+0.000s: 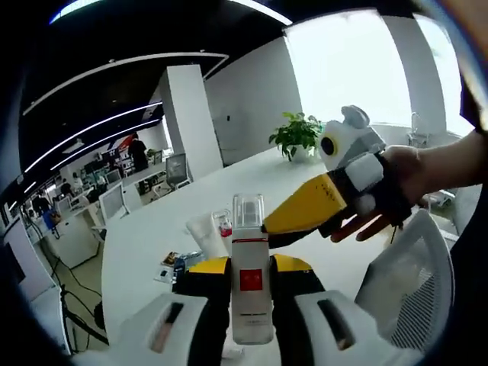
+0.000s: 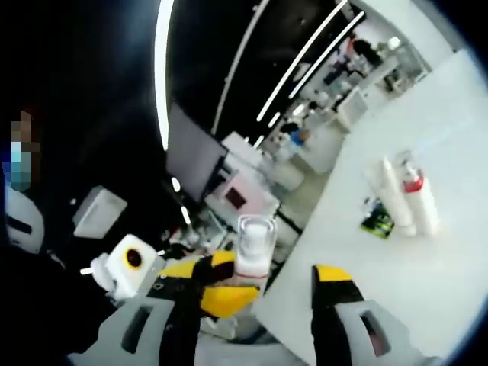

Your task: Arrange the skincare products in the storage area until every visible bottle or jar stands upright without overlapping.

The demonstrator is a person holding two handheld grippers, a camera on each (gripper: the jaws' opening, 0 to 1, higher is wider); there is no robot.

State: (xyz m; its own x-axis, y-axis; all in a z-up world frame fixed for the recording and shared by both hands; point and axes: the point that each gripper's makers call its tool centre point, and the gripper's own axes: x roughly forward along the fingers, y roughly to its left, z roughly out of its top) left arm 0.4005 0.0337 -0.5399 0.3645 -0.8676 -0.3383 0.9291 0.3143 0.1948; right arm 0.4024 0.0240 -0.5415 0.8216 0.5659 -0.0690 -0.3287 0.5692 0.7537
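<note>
A white bottle (image 1: 251, 284) with a clear cap is clamped upright between the jaws of the left gripper (image 1: 252, 293), above a white table (image 1: 152, 236). The right gripper (image 2: 263, 293) is held wide open, empty, beside the bottle's cap (image 2: 255, 238). More bottles (image 2: 408, 200) are seen on the table.

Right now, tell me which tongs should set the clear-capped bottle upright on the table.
Left. The left tongs are already shut on the clear-capped bottle, holding it upright above the white table. The right tongs stand open and hold nothing, their tips reaching near the bottle's cap.
</note>
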